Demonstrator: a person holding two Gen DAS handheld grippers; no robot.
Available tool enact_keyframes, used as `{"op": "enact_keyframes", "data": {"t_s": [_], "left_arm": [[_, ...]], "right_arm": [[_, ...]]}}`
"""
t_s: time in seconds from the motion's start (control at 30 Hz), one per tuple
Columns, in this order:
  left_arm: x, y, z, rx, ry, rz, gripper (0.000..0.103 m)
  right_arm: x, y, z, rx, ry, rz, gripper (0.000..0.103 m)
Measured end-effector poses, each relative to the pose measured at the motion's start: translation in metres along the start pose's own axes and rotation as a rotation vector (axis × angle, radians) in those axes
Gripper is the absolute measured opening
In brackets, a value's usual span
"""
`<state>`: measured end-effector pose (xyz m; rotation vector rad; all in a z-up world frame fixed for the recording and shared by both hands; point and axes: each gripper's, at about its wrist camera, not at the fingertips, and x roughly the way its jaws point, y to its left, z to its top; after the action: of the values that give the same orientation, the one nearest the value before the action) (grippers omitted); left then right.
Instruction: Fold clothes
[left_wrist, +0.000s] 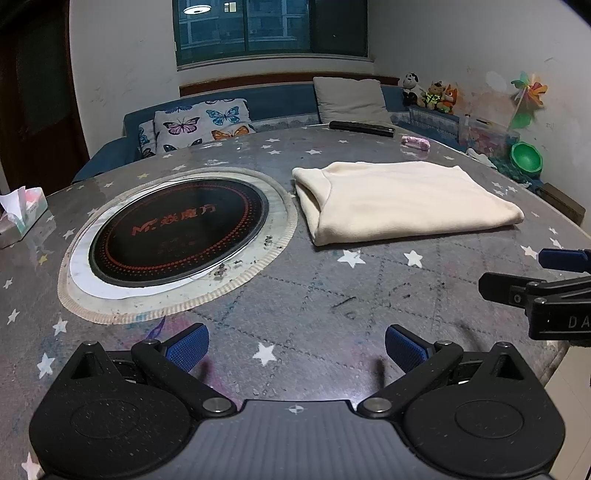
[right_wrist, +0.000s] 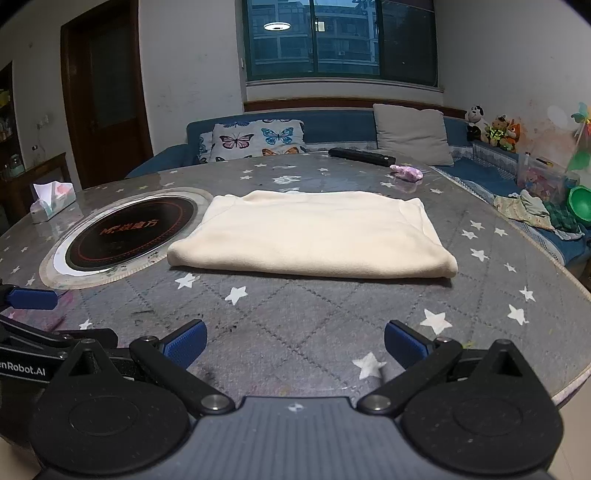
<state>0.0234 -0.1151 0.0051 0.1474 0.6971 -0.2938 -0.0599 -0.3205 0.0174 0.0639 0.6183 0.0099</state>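
Hovering low over the table (left_wrist: 314, 314), left wrist view: left gripper (left_wrist: 297, 349) level, blue pads (left_wrist: 188, 349) spread wide, nothing between them. Right gripper (left_wrist: 535, 280) pokes in from the right edge, its spread can't be read in this view. One cream garment (left_wrist: 402, 197), folded flat, well ahead, just right of the single round cooktop (left_wrist: 177, 236). One tissue box (left_wrist: 22, 214) far left.

Right wrist view: right gripper (right_wrist: 295, 345) level, jaws wide apart, empty. One folded garment (right_wrist: 314, 234) straight ahead. One remote (right_wrist: 362, 156), one pink wad (right_wrist: 408, 172) behind it.
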Motion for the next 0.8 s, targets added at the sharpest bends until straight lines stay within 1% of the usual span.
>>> {"op": "enact_keyframes", "data": {"t_s": [0.8], "left_arm": [[-0.0026, -0.0087, -0.001, 0.015, -0.005, -0.012, 0.103]], "right_arm": [[-0.0028, 0.0014, -0.0018, 0.006, -0.006, 0.005, 0.103]]}}
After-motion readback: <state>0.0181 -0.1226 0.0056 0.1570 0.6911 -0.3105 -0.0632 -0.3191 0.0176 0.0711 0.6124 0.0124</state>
